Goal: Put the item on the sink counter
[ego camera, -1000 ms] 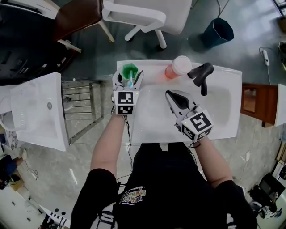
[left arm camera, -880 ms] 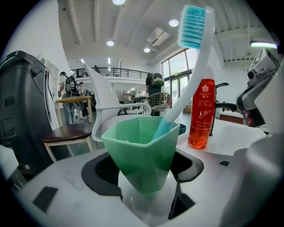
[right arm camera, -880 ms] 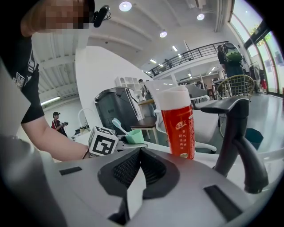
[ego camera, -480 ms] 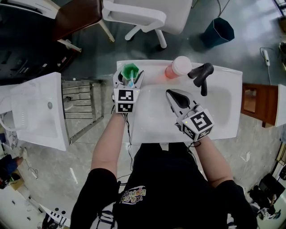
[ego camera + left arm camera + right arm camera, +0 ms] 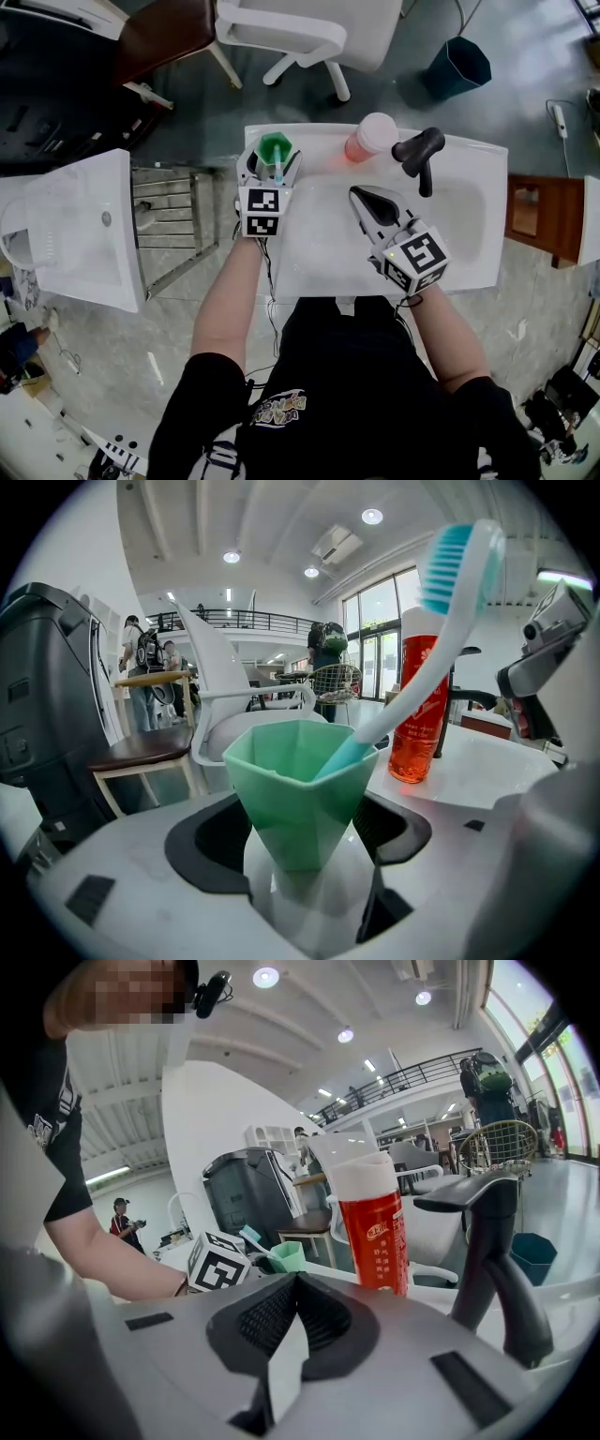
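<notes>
Green cup [image 5: 274, 148], with a toothbrush [image 5: 441, 639] leaning inside it, sits between the jaws of the left gripper [image 5: 270, 157], which are closed on the lower part of its faceted wall. The head view places it above the back left corner of the sink counter [image 5: 319, 136], near the outer edge. Whether its base already touches the counter cannot be told.

Judgement: the step in hand is setting the cup down. It should be lowered upright until the base sits flat and well inside the rim. The jaws should part only then, and the gripper should draw straight back, because the tall toothbrush makes the cup easy to tip.

To the right on the same back ledge stands a red bottle [image 5: 370, 139] with a white cap, well apart from the cup. A black faucet [image 5: 419, 155] is just beyond it. Neither obstructs the placement.

The right gripper [image 5: 367, 199] hovers over the basin [image 5: 319, 253] with its jaws together and nothing between them. It is best kept out of the way.
</notes>
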Demonstrator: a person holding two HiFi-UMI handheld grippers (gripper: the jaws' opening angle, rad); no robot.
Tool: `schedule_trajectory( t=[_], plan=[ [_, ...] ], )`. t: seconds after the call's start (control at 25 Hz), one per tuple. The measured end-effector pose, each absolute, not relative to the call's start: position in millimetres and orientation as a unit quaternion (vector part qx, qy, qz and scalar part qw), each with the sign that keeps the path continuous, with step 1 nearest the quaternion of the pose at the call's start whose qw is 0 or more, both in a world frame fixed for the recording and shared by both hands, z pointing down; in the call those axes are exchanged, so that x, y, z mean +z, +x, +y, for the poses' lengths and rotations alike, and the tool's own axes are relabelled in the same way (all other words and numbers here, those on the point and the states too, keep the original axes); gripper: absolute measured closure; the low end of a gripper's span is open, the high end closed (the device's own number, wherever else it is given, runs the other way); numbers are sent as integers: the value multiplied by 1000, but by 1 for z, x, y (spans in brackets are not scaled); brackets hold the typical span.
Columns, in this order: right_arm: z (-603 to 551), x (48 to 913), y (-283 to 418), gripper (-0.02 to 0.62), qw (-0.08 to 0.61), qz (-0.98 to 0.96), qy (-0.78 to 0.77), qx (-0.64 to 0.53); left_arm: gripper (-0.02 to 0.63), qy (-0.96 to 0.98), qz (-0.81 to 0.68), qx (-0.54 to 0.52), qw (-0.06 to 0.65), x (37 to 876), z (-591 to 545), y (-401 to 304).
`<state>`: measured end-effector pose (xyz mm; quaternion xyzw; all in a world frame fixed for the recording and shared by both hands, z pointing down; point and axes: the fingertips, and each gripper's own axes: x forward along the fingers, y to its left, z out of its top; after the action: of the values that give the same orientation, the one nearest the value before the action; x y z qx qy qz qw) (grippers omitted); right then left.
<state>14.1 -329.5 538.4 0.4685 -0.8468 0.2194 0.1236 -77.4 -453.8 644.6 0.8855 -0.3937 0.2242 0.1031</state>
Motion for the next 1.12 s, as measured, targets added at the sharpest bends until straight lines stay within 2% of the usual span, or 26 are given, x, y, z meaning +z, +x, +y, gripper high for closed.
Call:
schedule_trajectory(
  t=[0.76, 1.12],
  plan=[
    [-294, 523, 31, 541, 111, -860, 453, 206, 293, 863, -432, 241, 99, 641, -417, -97],
    [-270, 498, 40, 541, 98, -876, 435, 184, 293, 854, -467, 213, 87, 600, -375, -97]
  ],
)
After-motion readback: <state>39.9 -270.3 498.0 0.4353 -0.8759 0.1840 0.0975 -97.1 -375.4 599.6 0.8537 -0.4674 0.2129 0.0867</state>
